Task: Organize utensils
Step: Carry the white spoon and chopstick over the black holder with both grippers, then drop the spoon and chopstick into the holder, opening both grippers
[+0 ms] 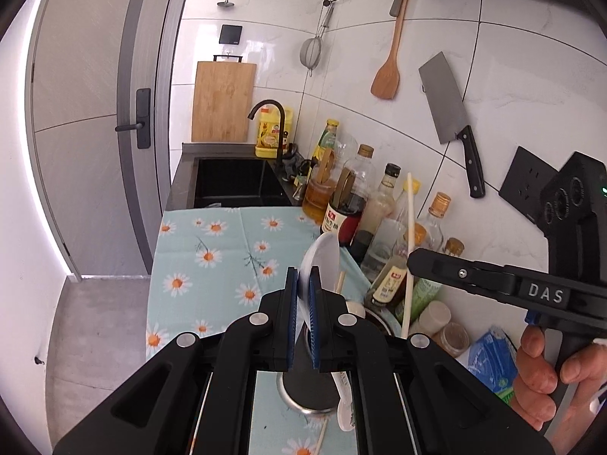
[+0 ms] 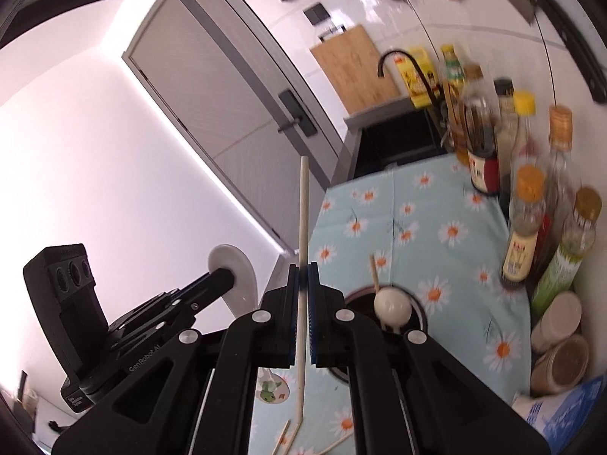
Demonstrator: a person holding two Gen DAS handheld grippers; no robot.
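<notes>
Several sauce bottles (image 1: 354,193) crowded the wall side of the daisy-print cloth (image 1: 212,250), close beside a dark utensil holder (image 2: 387,307). Above the cloth, the left gripper (image 1: 303,299) pinched a white spoon (image 1: 322,261), and the right gripper (image 2: 302,292) was clamped on a pale chopstick (image 2: 303,227).

Glossy white spoon (image 1: 322,261) is showing between matt black plastic left gripper (image 1: 303,284) jaws; printed cloth (image 1: 212,250) is lying smooth beyond.
</notes>
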